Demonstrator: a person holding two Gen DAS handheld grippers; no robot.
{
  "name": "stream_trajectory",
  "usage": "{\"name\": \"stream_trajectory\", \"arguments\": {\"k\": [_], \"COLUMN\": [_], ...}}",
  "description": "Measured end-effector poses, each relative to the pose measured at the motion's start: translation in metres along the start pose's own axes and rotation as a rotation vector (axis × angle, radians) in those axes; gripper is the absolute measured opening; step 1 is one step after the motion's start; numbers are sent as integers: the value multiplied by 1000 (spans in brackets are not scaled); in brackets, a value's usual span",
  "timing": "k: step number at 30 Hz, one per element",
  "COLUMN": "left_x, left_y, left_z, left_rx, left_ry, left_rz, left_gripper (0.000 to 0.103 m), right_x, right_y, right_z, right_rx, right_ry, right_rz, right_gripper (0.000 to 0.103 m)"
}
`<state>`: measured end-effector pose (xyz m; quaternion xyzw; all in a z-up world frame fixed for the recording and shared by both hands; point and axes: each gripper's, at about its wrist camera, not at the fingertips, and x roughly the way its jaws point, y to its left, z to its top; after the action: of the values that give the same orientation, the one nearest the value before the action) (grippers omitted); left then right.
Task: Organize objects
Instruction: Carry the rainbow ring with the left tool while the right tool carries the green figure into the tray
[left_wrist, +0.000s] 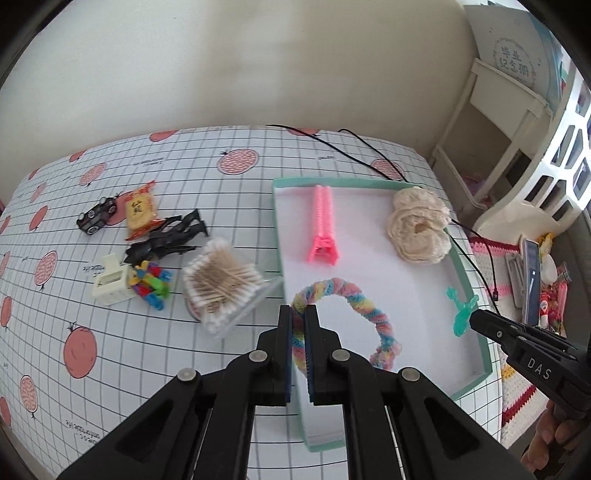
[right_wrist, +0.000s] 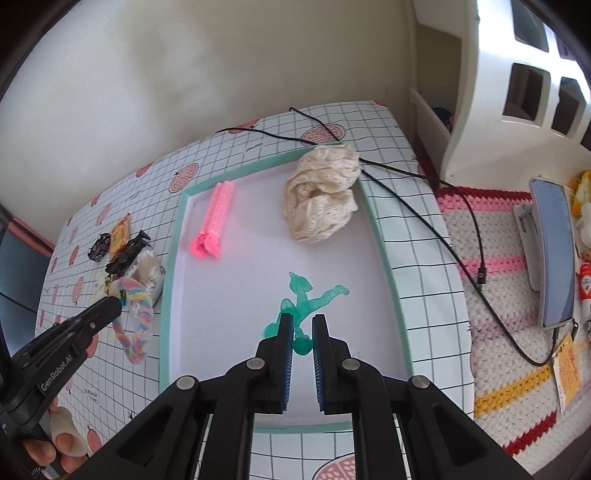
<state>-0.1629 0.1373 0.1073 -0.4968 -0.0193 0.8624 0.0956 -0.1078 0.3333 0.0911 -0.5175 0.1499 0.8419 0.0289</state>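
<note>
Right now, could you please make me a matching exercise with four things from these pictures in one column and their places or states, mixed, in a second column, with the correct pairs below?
Things:
1. pastel twisted loop
2. green figure
3. pink hair clip
4. toy car

Places or states:
A. on the tablecloth, outside the tray
B. held in the left gripper
C. lying free near the tray's far edge
D. between the right gripper's fingers, over the tray floor

Pairs: 1-B, 2-D, 3-C, 4-A
</note>
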Motion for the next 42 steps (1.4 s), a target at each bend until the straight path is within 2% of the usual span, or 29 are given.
{"name": "stream_trajectory", "arguments": {"k": [7,25,42], "left_x": [13,67,87], "left_y": [-19,-25,-29], "left_z": [3,-6,-16], "left_rx": [40,68,86], "left_ry": [-3,84,137], "left_rz": [-11,2,17], "left_gripper": [6,6,6], "right_x": [3,39,59], "right_y": [-6,-7,-7], "right_z": [3,2,-4], "right_rx": [23,34,29], "right_ry": [-14,42,95], "right_rz": [-7,-28,-58], "right_gripper": [11,11,11]}}
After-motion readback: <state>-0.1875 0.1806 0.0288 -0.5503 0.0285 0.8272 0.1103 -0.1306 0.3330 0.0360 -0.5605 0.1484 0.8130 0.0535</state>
